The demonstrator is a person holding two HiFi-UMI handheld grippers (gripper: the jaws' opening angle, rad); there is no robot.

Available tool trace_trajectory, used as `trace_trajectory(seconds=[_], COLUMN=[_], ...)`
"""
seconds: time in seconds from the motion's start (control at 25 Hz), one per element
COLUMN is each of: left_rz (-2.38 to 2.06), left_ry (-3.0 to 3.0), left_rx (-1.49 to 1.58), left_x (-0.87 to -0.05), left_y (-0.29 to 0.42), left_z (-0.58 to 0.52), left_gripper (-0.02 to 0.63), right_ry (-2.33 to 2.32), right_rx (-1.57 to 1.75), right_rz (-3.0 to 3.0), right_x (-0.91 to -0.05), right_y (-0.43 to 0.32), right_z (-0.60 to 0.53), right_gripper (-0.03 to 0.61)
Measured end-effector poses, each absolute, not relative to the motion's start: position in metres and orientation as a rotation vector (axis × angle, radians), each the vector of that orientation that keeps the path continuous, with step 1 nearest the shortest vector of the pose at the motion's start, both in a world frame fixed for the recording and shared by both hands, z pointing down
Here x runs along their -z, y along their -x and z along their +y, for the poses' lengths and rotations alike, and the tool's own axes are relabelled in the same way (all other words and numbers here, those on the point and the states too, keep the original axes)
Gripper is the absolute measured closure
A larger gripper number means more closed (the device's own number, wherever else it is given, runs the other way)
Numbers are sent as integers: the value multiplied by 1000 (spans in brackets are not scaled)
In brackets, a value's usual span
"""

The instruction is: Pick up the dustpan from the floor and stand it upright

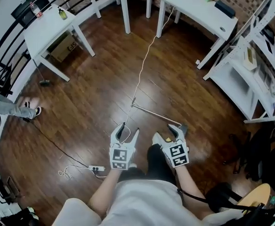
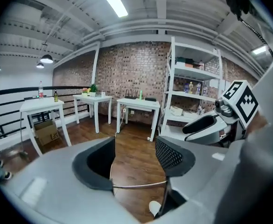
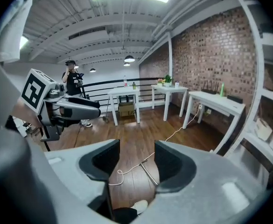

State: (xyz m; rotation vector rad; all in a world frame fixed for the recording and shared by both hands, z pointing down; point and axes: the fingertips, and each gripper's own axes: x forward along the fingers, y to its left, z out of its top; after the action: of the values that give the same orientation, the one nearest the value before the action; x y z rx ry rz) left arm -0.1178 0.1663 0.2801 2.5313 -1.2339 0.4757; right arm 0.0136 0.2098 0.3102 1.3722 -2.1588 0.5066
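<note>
Dustpan [image 1: 152, 112] lying flat on wood floor [image 1: 104, 79].

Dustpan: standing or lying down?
Lying down: the dustpan shows its long handle flat on the floor.

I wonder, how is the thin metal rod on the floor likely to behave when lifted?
The rod looks straight and slim: probably stiff and light. Its shiny surface may slip when gripped. The white cord by its far end might snag.
</note>
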Motion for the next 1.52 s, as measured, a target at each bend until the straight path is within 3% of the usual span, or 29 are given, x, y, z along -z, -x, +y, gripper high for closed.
trace_trajectory(seconds=[0.32,0.76,0.96,1.16,1.52], left_rz=[-1276,-1260,-1329,-1291,-1306], left_ry=[-2298,-2062,-1965,-1978,-1922], left_rx=[-687,-773,-734,-737,-763], left_x=[-458,-735,-836,-901,-946], left_y=[90,167,204,219,245], left_z=[60,7,-23,-30,-35], left_gripper=[331,341,342,342,345], right_ry=[-1021,-931,-836,-782,-719], right_rx=[-735,-985,-924,-681,-797], right_rz=[-2133,-2005,-2002,-1917,-1802], right_x=[-510,-818,-949,-1055,-1159], right_y=[-21,62,107,134,155], right_z=[87,4,-42,-66,-84], right_gripper=[360,360,360,360,365])
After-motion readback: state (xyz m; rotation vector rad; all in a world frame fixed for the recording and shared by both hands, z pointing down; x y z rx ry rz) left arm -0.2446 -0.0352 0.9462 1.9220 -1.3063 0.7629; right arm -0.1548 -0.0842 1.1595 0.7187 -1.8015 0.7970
